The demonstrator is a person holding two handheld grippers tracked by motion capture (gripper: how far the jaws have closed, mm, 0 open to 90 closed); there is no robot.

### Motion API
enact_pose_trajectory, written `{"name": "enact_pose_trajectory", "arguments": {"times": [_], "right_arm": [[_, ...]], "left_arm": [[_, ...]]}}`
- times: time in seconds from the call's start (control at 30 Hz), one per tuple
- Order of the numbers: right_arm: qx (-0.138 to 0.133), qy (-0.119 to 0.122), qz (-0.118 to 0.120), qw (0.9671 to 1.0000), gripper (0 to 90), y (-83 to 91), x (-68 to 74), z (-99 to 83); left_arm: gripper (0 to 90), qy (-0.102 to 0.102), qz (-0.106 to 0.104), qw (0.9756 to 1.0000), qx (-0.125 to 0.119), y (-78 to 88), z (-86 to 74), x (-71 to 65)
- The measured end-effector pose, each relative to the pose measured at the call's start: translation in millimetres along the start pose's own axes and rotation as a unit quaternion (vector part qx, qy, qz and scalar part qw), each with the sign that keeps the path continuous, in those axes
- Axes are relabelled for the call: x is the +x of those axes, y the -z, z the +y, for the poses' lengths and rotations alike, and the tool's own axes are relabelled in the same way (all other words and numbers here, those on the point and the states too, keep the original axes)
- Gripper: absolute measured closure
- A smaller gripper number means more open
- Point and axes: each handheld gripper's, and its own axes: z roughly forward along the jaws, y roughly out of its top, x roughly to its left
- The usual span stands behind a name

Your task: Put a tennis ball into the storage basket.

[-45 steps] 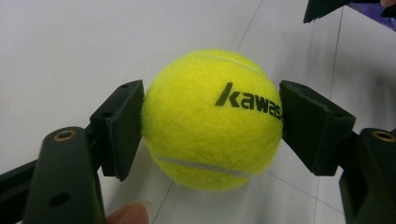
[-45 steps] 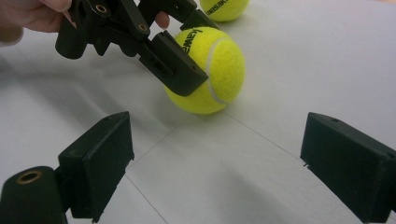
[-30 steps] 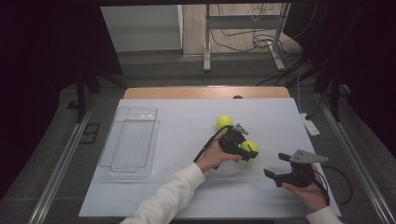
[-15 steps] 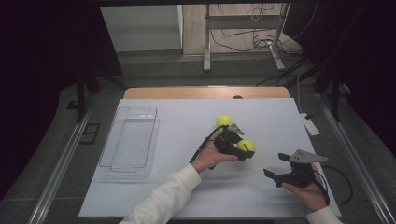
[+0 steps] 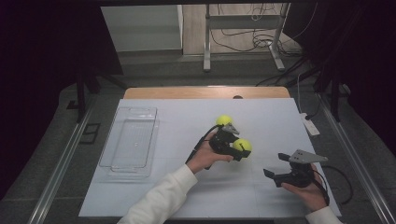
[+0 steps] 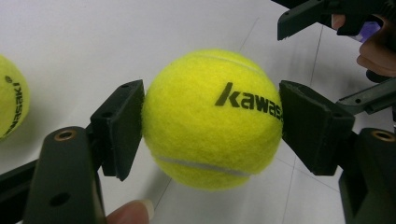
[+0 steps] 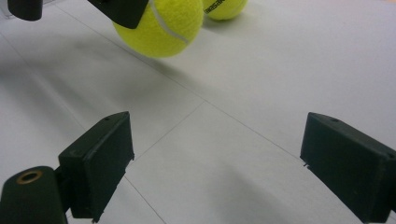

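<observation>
My left gripper is shut on a yellow tennis ball near the table's middle and holds it just above the surface. In the left gripper view the ball sits squeezed between both black pads. A second tennis ball lies on the table just behind, seen at the left edge of the left gripper view. My right gripper stands open at the front right, with nothing between its pads. From the right gripper view the held ball hangs ahead and the other ball rests beyond it.
A clear plastic tray lies at the left on the white table. A small white device rests near the right edge. The table's wooden far edge shows behind the white sheet.
My left gripper has carried the held ball slightly to the right and up off the table. The right gripper has barely shifted.
</observation>
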Motion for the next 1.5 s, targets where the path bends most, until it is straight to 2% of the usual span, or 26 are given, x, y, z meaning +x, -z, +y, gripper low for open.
{"name": "enact_pose_trajectory", "arguments": {"times": [0.6,0.97,1.5], "right_arm": [[-0.002,-0.001,0.0,1.0,9.9,-0.2,0.3,0.1],[-0.001,-0.001,-0.001,1.0,9.9,-0.8,0.7,0.1],[-0.004,0.001,-0.001,1.0,9.9,-0.3,0.5,0.3]], "left_arm": [[27.0,0.003,0.004,1.0,-0.008,22.6,-7.4,1.4],[27.0,0.007,0.011,0.9998,-0.015,35.9,-14.4,7.6],[27.0,0.014,0.03,0.9988,-0.035,58.3,-18.8,15.2]]}}
